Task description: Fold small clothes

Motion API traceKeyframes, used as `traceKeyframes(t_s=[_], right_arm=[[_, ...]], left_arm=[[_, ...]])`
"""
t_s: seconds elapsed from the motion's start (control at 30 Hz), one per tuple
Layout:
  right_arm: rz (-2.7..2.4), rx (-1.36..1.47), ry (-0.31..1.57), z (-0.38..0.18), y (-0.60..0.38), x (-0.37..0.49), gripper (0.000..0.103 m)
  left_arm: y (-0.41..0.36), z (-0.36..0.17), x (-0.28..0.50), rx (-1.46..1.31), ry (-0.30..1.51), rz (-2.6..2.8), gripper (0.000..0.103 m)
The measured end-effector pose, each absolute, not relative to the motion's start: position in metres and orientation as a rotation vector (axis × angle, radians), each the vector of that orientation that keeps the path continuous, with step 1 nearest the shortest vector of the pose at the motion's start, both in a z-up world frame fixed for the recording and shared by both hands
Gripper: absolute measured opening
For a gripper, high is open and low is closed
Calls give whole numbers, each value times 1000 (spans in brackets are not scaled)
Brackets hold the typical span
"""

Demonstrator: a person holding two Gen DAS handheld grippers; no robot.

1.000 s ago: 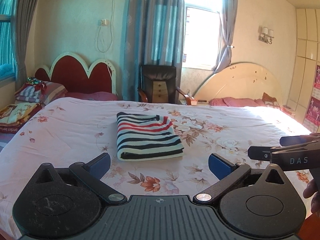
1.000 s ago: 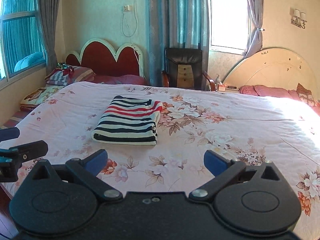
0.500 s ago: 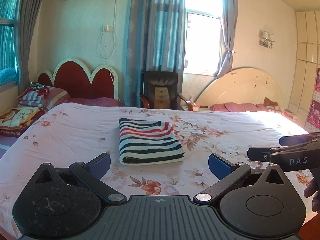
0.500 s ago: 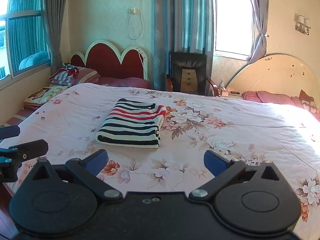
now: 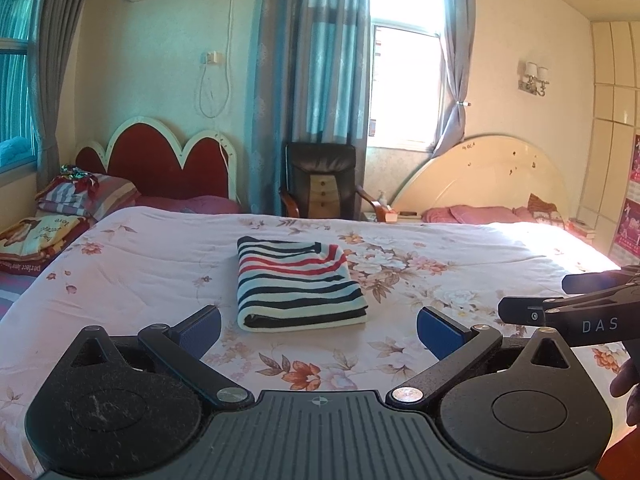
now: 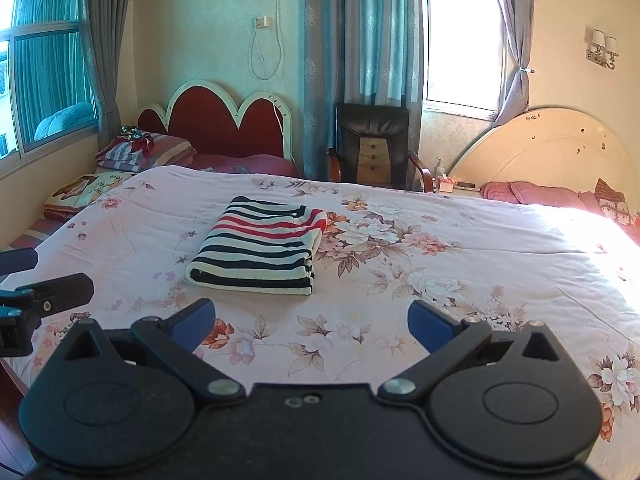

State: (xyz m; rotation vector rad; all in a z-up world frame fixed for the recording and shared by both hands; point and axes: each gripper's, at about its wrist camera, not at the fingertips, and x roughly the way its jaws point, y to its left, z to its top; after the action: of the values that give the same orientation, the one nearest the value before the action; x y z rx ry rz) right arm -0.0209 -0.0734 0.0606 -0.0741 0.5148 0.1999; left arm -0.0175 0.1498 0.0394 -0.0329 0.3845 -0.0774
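Note:
A folded striped garment [image 5: 296, 284], white with black and red stripes, lies flat on the floral bedspread [image 5: 140, 264]. It also shows in the right wrist view [image 6: 260, 246]. My left gripper [image 5: 319, 330] is open and empty, held back near the bed's front edge, short of the garment. My right gripper [image 6: 311, 324] is open and empty too, at the same distance. The right gripper shows at the right edge of the left wrist view [image 5: 568, 304]. The left gripper shows at the left edge of the right wrist view [image 6: 44, 292].
Folded blankets and pillows [image 5: 60, 208] are stacked at the far left by a red headboard [image 5: 160, 160]. A black chair [image 5: 320, 180] stands behind the bed by the curtains. A cream headboard [image 5: 480, 172] with pink pillows [image 5: 472, 214] is at the far right.
Both grippers have tilted up and drawn back slightly, so the garment sits lower and farther in view. Both stayed open and empty. The garment has not moved.

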Motion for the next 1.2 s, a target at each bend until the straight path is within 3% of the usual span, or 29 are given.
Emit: traceKeyframes(t_s=[1.2], right_arm=[[213,-84,510,62,-80,-15,102]], left_arm=[[144,39,-12,6,391,-69,103]])
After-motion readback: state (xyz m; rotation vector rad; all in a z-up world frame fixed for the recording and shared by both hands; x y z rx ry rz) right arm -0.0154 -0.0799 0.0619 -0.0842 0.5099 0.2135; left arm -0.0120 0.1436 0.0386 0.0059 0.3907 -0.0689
